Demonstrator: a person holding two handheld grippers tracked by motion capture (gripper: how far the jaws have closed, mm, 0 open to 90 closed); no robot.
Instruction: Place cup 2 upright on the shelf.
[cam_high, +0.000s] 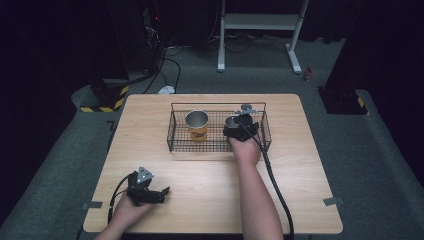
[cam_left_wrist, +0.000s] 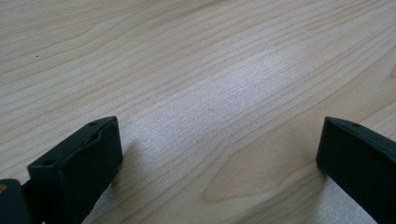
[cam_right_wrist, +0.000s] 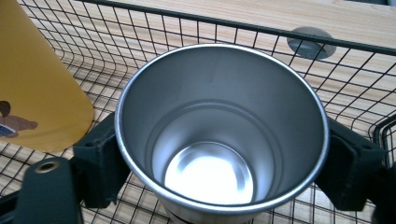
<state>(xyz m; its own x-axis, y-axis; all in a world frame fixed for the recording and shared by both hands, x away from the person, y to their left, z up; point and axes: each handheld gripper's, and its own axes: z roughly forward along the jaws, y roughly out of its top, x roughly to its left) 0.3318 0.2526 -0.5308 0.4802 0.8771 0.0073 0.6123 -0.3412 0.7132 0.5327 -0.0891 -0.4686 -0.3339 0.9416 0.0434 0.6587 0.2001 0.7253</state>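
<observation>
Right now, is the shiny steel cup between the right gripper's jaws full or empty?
Empty: the shiny steel cup shows its bare bottom, standing upright in the black wire basket.

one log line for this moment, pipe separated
right claw: jaws on steel cup in wire basket | yellow cup: beside it | left claw: open, over table

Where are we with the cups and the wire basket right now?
One yellow cup stands upright in the wire basket. The right claw has its jaws on either side of a steel cup, also inside the basket. The left claw rests open over bare table. Left to do: release or lift the steel cup.
</observation>
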